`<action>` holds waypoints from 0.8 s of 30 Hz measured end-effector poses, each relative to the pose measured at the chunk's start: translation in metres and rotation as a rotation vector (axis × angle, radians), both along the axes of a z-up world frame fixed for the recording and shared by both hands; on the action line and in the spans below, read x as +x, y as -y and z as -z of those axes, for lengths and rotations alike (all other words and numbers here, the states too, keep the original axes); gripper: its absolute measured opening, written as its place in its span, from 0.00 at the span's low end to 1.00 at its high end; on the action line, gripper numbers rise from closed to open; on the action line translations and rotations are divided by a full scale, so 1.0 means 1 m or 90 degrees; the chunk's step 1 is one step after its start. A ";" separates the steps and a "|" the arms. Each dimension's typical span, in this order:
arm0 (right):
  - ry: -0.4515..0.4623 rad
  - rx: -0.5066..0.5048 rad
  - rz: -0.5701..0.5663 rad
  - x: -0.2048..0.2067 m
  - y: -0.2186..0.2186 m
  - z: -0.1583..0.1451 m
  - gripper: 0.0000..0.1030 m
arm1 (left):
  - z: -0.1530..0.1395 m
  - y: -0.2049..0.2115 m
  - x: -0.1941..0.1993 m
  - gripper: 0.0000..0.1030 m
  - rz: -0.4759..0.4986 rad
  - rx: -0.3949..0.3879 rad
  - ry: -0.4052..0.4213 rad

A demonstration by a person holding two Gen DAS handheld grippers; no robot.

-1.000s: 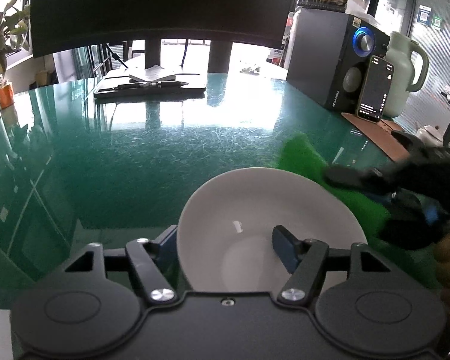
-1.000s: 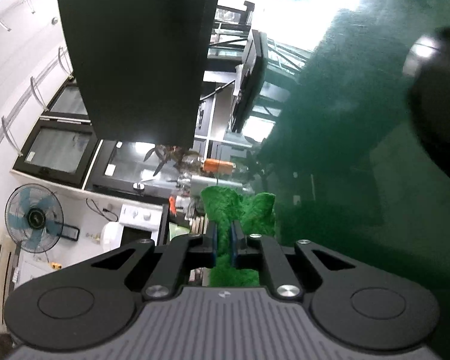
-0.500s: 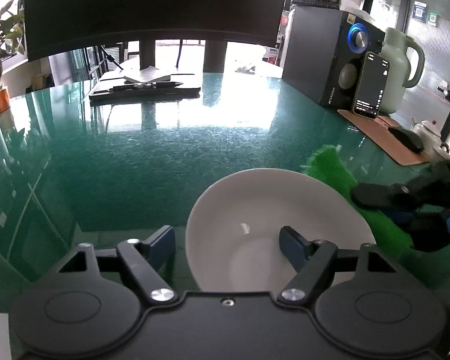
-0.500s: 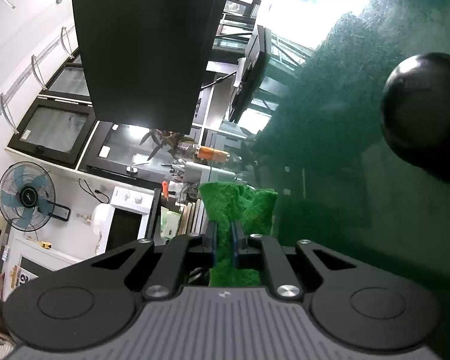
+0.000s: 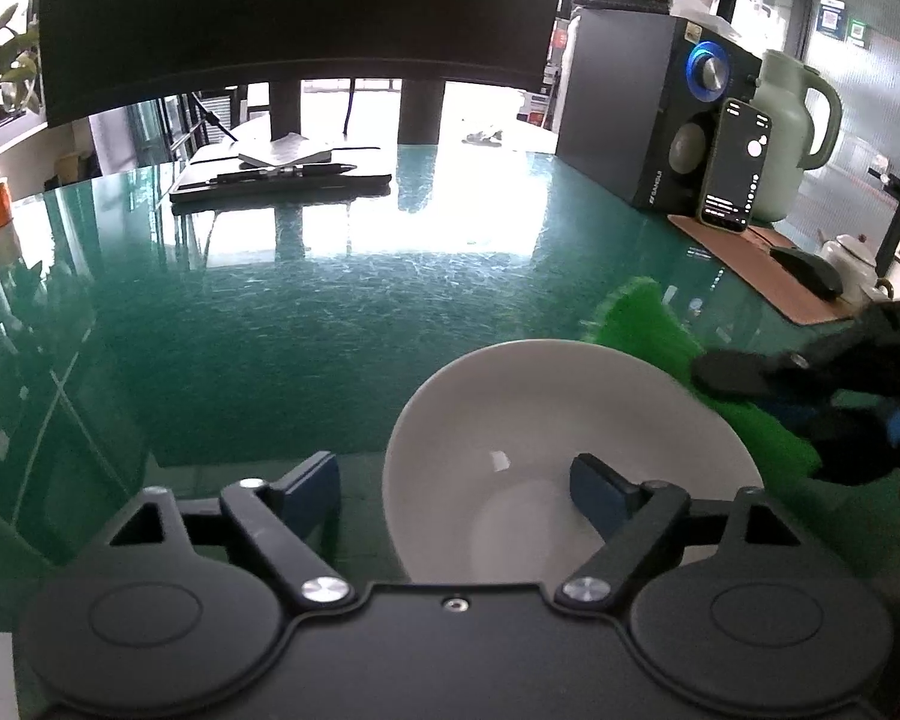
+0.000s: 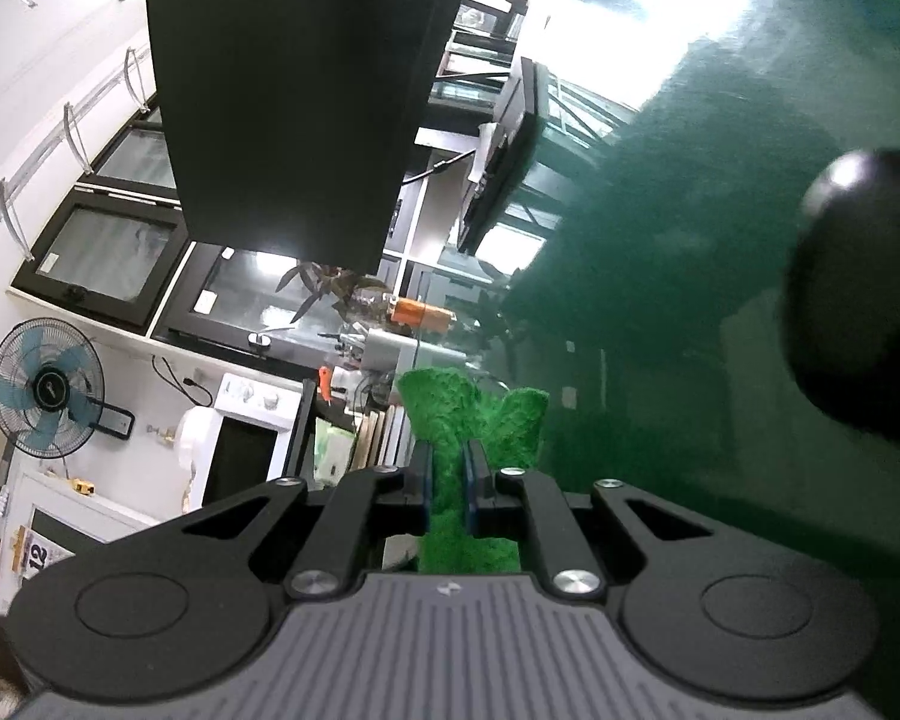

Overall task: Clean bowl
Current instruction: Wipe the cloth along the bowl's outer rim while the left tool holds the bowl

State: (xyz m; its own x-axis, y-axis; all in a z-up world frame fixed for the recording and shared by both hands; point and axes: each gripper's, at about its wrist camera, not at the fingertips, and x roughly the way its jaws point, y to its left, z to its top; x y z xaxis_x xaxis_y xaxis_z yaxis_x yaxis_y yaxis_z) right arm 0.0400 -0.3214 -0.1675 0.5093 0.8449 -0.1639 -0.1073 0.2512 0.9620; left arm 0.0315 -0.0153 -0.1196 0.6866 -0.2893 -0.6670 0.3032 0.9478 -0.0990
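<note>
Left gripper point(image 5: 456, 480) opening astride bowl point(image 5: 564, 450) rim; right gripper point(image 6: 448, 468) pinching cloth point(image 6: 450, 414)

A glossy, glass-like green table top point(image 5: 306, 324) is seen, finely scratched and mirroring the windows. At 4 o'clock on it a white bowl point(image 5: 546, 420) with a smooth, glazed ceramic look is shown. At 3 o'clock a fuzzy, rough green cloth point(image 5: 654, 324) is seen. The left gripper point(image 5: 456, 480) is made of matt black plastic with bright metal screws. A matt brown leather-like mat point(image 5: 750, 258) is seen at 2 o'clock.
</note>
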 end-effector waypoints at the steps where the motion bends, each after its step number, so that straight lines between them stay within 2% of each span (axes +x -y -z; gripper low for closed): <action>1: -0.002 0.000 0.000 -0.001 0.001 0.000 0.11 | 0.000 0.000 0.000 0.82 0.000 0.001 0.000; 6: -0.009 0.012 0.010 0.009 -0.003 0.004 0.11 | 0.000 0.001 -0.001 0.81 0.000 0.006 0.002; 9: -0.007 0.015 0.007 0.027 -0.014 0.005 0.11 | 0.000 0.001 -0.003 0.76 0.003 0.005 0.005; 12: -0.015 0.022 0.007 0.033 -0.018 0.007 0.11 | -0.001 0.002 -0.005 0.75 0.005 0.002 0.006; 21: -0.013 0.004 -0.011 -0.004 0.003 0.002 0.12 | 0.000 0.002 -0.003 0.75 0.008 0.000 0.007; 24: -0.014 0.005 -0.012 -0.006 0.004 0.002 0.13 | 0.000 0.002 -0.003 0.75 0.008 0.000 0.007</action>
